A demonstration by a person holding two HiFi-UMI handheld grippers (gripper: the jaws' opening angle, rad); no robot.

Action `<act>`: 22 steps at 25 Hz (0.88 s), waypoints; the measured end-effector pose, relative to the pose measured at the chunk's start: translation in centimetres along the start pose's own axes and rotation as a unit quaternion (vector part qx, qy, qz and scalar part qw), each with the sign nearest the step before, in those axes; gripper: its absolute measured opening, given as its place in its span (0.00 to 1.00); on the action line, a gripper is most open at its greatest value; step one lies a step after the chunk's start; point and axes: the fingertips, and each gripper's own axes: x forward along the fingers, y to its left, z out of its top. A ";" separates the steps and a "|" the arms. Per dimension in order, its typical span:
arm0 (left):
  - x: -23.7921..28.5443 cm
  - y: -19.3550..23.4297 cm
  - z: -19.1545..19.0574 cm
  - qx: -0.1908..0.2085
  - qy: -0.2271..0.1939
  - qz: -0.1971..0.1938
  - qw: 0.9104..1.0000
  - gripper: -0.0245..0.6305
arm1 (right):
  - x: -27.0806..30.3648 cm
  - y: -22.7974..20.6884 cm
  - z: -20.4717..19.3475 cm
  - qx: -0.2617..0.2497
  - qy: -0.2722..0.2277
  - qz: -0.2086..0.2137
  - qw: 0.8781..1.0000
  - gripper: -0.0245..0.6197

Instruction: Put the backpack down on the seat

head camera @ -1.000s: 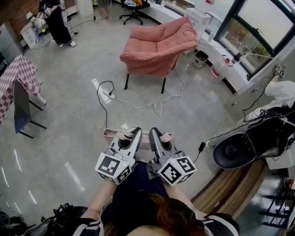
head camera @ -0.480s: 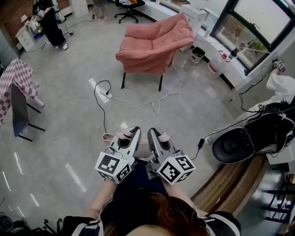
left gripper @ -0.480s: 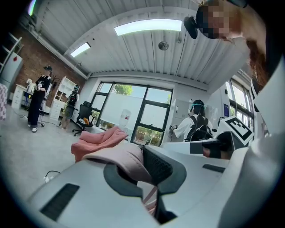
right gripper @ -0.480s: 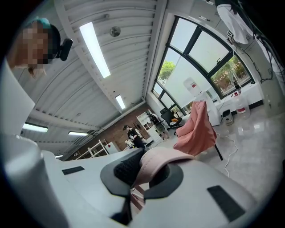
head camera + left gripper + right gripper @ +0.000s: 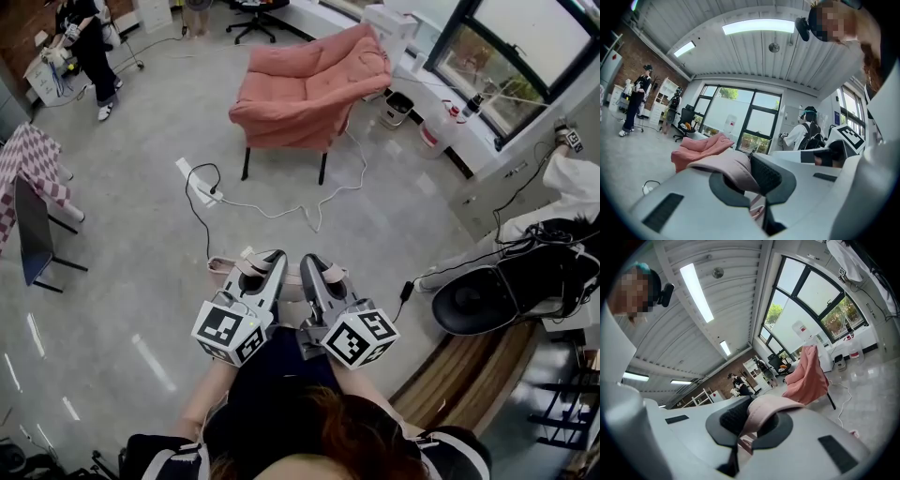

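Observation:
A pink backpack [image 5: 225, 269] hangs low in front of me, mostly hidden under the two grippers. My left gripper [image 5: 274, 257] is shut on one pink strap [image 5: 726, 164], which loops over its jaws. My right gripper [image 5: 310, 262] is shut on the other strap [image 5: 766, 411]. Both grippers point level, side by side, toward the seat. The seat is a salmon-pink armchair [image 5: 305, 89] on dark legs, standing apart across the floor; it also shows as the armchair [image 5: 701, 147] and the armchair [image 5: 808, 376] in the two gripper views.
A white power strip [image 5: 192, 180] and a loose white cable [image 5: 281, 208] lie on the grey floor between me and the armchair. A black round chair [image 5: 487, 300] stands at right, a checked table [image 5: 28, 169] at left. A person [image 5: 84, 47] stands at far left.
Both grippers, still shut on the straps, have moved a little forward toward the armchair with the backpack. The head view has shifted slightly.

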 end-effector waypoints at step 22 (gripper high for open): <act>11.9 11.3 5.7 -0.015 0.013 -0.029 0.999 0.07 | 14.9 -5.2 6.8 0.011 0.001 -0.024 1.000 0.09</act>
